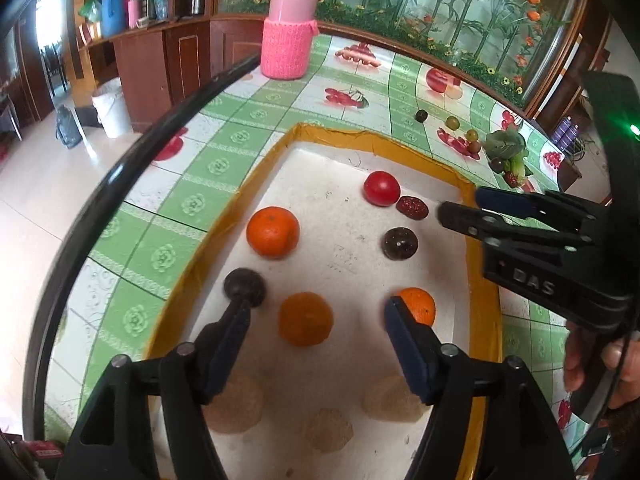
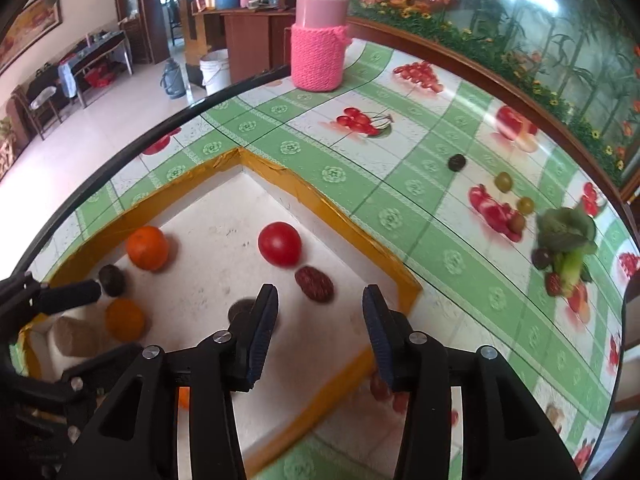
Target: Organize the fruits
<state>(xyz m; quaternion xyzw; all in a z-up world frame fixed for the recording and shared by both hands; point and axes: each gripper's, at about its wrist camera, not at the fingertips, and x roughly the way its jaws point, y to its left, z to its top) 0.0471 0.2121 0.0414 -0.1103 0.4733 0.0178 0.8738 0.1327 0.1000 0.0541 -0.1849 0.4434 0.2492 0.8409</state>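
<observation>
Inside the white, yellow-taped foam tray (image 1: 480, 292) on the worktop lie round oranges (image 1: 273, 232), a red tomato (image 1: 381, 188) and dark wrinkled fruits (image 1: 400, 243): light, smooth, likely to roll, best pinched across the middle. Left tongs (image 1: 316, 320) stand apart over a blurred orange (image 1: 305, 319), gripping nothing; right tongs (image 2: 320, 320) are apart and empty. More small fruits (image 2: 503, 181) wait far right; tray walls and near neighbours crowd any approach.

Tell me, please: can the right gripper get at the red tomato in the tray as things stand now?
Probably yes. The right gripper is open and empty, and the red tomato lies just ahead of it on the tray. Only a dark red fruit sits close beside the tomato; nothing covers it.
</observation>
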